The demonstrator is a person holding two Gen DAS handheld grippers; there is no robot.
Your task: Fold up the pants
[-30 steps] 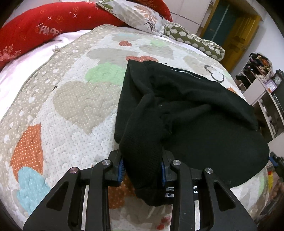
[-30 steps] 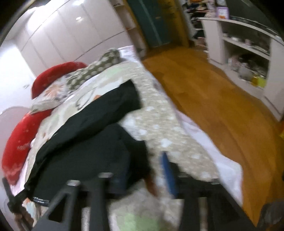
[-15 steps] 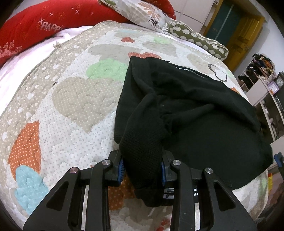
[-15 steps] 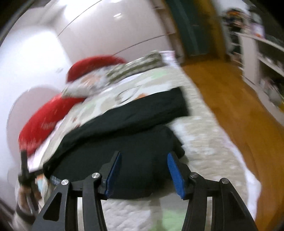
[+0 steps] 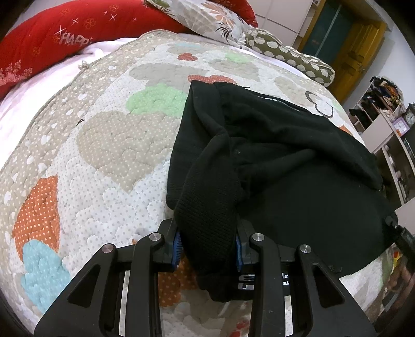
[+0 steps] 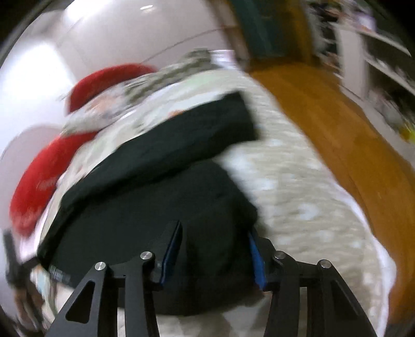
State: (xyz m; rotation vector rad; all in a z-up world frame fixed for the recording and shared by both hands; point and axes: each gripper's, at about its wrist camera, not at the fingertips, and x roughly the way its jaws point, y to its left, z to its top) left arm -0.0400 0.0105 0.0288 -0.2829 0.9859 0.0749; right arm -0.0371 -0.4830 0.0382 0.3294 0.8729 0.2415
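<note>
Black pants (image 5: 285,168) lie bunched on a patchwork quilt (image 5: 103,142), waistband toward the pillows. In the left wrist view my left gripper (image 5: 207,248) is shut on a thick fold of the pants' near edge, lifted a little off the quilt, its blue pads pressed into the knit. In the blurred right wrist view my right gripper (image 6: 216,251) sits low over the pants (image 6: 155,186) at their near right corner. Its jaws are closing with black fabric lying between them, and the pads do not visibly press on it.
Red pillows (image 5: 64,33), a floral pillow (image 5: 207,15) and a spotted one (image 5: 290,57) line the head of the bed. The quilt's edge (image 6: 350,233) drops to a wooden floor (image 6: 337,116). White shelves (image 5: 389,124) stand beyond the bed.
The right gripper swung from the floor side toward the pants, came down over their corner, and its jaws narrowed. The left gripper kept still with the same fold in it.
</note>
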